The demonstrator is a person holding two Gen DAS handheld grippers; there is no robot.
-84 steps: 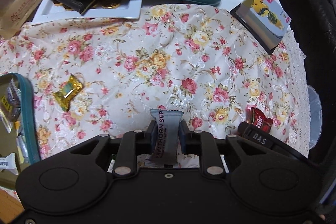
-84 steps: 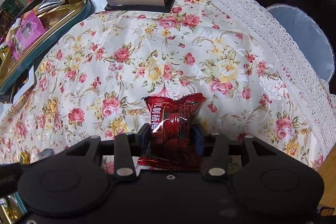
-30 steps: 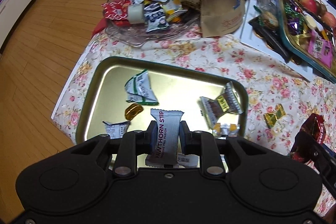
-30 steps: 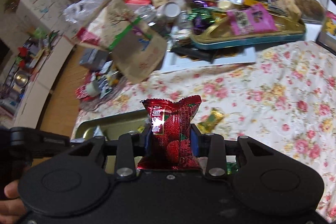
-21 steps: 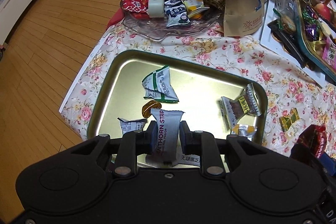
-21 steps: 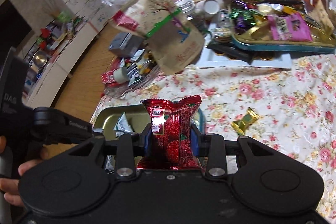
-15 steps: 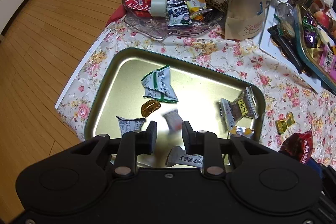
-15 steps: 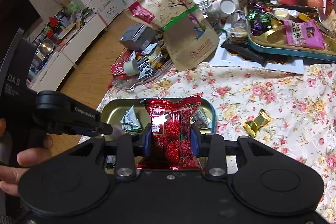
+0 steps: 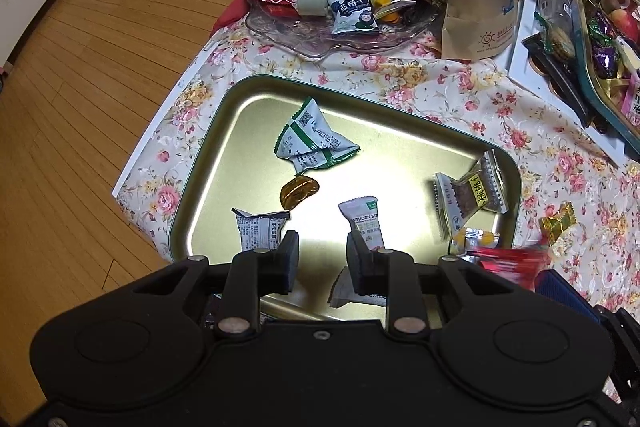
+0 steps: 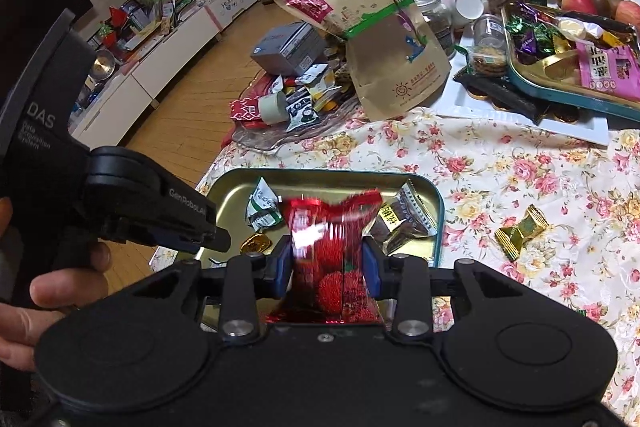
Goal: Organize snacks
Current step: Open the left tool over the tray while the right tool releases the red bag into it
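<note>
A shallow gold metal tray with a green rim [image 9: 208, 155] sits at the bench's near corner, wrapped snacks scattered in it. Behind it stands a clear glass dish [image 9: 280, 35]; a gold-wrapped candy [image 10: 520, 231] lies to its right.

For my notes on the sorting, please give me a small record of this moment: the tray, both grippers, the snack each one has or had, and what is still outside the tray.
tray: gold metal tray on the floral cloth, several wrapped snacks inside
left gripper: open, nothing between the jaws
hawthorn strip: lying in the tray
right gripper: jaws have just been opening, red packet between them
red packet: blurred, above the tray
outside the tray: gold-wrapped candy on the cloth
</note>
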